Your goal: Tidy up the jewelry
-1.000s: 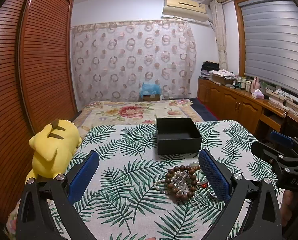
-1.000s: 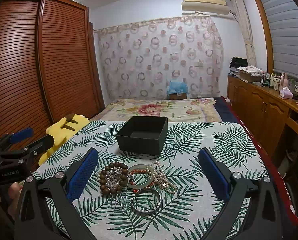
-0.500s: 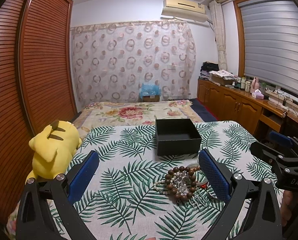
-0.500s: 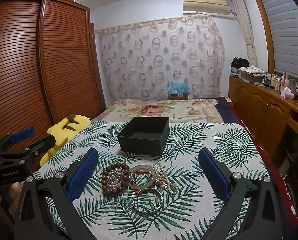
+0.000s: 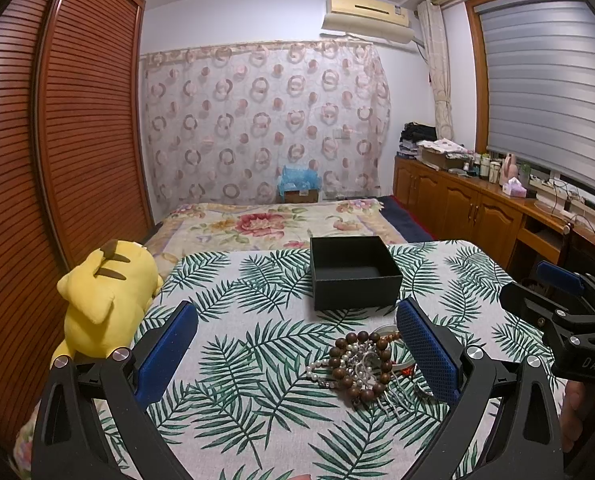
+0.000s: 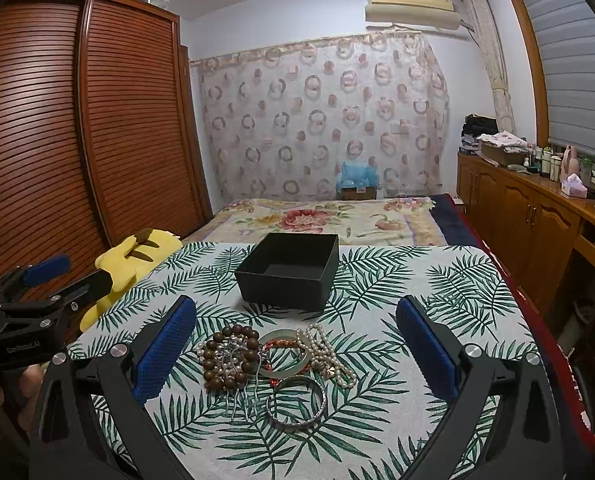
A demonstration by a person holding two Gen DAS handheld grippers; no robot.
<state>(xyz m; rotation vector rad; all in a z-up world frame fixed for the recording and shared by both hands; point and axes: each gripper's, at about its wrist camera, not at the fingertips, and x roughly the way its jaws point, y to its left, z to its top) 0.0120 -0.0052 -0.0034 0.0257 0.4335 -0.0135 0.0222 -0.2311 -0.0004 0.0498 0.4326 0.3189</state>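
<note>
Jewelry pile [image 6: 275,360] before box [image 6: 291,274] (empty)

**Two wrist cams, both facing the curtain wall**

L cam sits low over the palm-print cloth [image 5: 257,360], left of the jewelry pile [image 5: 361,364]. R cam is close above that pile [image 6: 273,364], more centred. Both share the black box [image 5: 355,272], bed, curtain; each sees the other claw at frame edge.

Between the spread fingers lie one black box [image 6: 289,270], one brown bead bracelet [image 6: 228,356], one pale bangle [image 6: 287,350], one silver bangle [image 6: 297,404], one pearl strand [image 6: 329,354] and one red cord [image 6: 281,346]; outside the left finger sits one yellow plush toy [image 6: 131,262].
</note>
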